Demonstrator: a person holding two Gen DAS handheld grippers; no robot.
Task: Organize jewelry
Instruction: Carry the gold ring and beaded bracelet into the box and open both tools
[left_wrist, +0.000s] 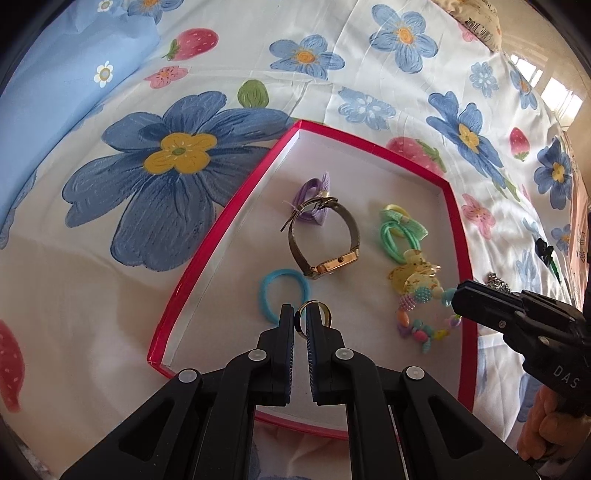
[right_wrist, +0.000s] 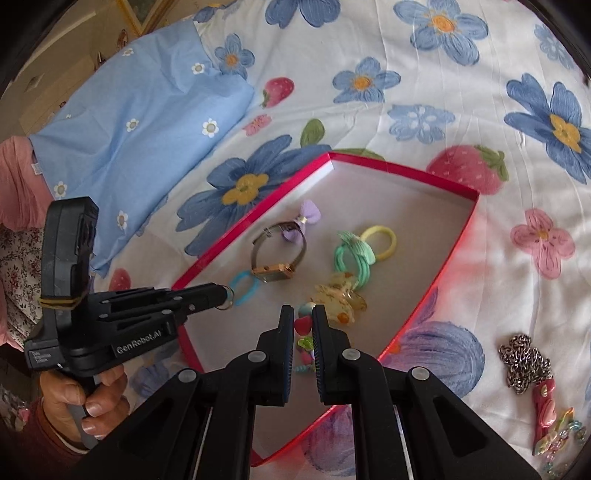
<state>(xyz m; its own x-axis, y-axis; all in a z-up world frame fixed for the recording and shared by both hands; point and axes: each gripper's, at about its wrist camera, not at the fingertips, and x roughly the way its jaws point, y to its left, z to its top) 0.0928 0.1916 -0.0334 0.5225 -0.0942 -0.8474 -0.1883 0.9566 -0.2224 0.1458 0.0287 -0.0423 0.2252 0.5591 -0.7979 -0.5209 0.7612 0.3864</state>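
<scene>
From the left wrist I see my left gripper (left_wrist: 300, 320) with jaws nearly closed on a gold ring (left_wrist: 314, 316) above the red box (left_wrist: 236, 212), which already holds a watch (left_wrist: 325, 240), hair ties (left_wrist: 400, 230), a blue band (left_wrist: 282, 295) and a clip (left_wrist: 413, 277). From the right wrist, my right gripper (right_wrist: 303, 325) has jaws nearly closed on a bead bracelet (right_wrist: 303, 341) over the box; I judge the task well along, since a chain (right_wrist: 524, 363) and a red clip (right_wrist: 546, 417) are left on the bed (right_wrist: 461, 48).
</scene>
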